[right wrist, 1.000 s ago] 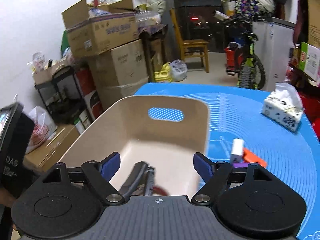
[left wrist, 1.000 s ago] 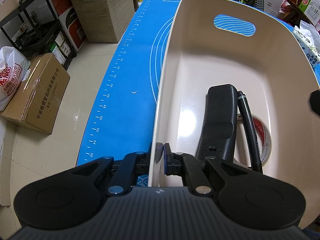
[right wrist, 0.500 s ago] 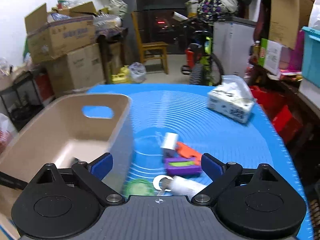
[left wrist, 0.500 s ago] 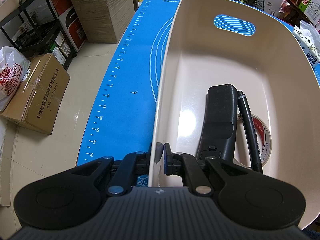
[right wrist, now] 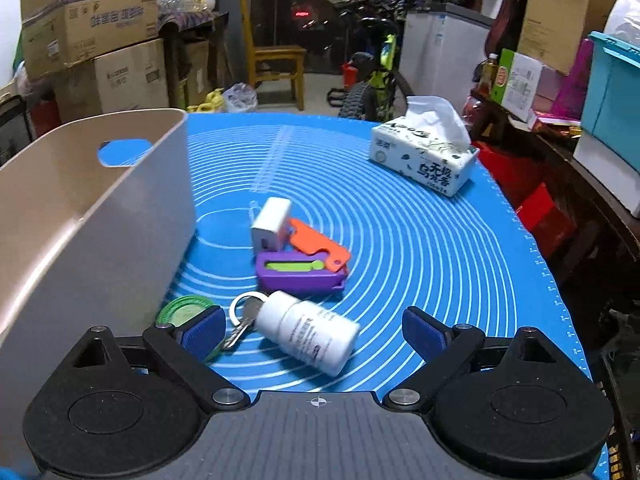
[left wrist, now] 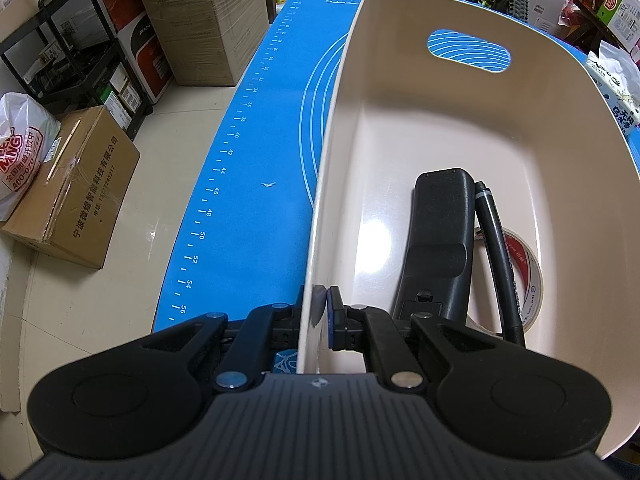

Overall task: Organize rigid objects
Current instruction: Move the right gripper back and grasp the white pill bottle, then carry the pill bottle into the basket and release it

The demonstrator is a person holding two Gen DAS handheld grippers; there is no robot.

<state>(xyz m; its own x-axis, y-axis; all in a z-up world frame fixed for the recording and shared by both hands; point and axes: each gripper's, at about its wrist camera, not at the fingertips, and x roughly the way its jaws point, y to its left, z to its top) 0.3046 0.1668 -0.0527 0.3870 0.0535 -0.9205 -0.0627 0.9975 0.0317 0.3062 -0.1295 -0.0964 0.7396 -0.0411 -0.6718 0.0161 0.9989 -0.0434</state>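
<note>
— So, the left wrist view first: what is the left gripper (left wrist: pixel 320 308) doing?

— Its jaws are clamped on the near wall of the beige bin (left wrist: pixel 560 128), one pad outside and one inside the rim. The bin sits on the blue mat (left wrist: pixel 260 152).

— What lies in the bin?

— A black remote (left wrist: pixel 438 240) lies lengthwise on the floor of the bin. A black marker (left wrist: pixel 498 256) rests just beside it, at its 3 o'clock side. The marker crosses over a roll of tape (left wrist: pixel 528 280), which lies flat near the right-hand wall.

— Now the right wrist view?

— The right gripper (right wrist: pixel 316 332) hangs over the mat with its jaws spread wide and nothing between the pads. A white bottle (right wrist: pixel 308 332) lies on its side just ahead of it. A key on a ring (right wrist: pixel 244 316) touches the bottle's cap end, at about 10 o'clock from the bottle. A green lid (right wrist: pixel 182 308) lies at 9 o'clock, close to the bin wall.

— And farther out?

— At 12 o'clock from the bottle sit a purple case (right wrist: pixel 300 272), an orange piece (right wrist: pixel 320 244) and a small white box (right wrist: pixel 272 220), all touching. A tissue pack (right wrist: pixel 424 156) stands well apart at 2 o'clock.
</note>
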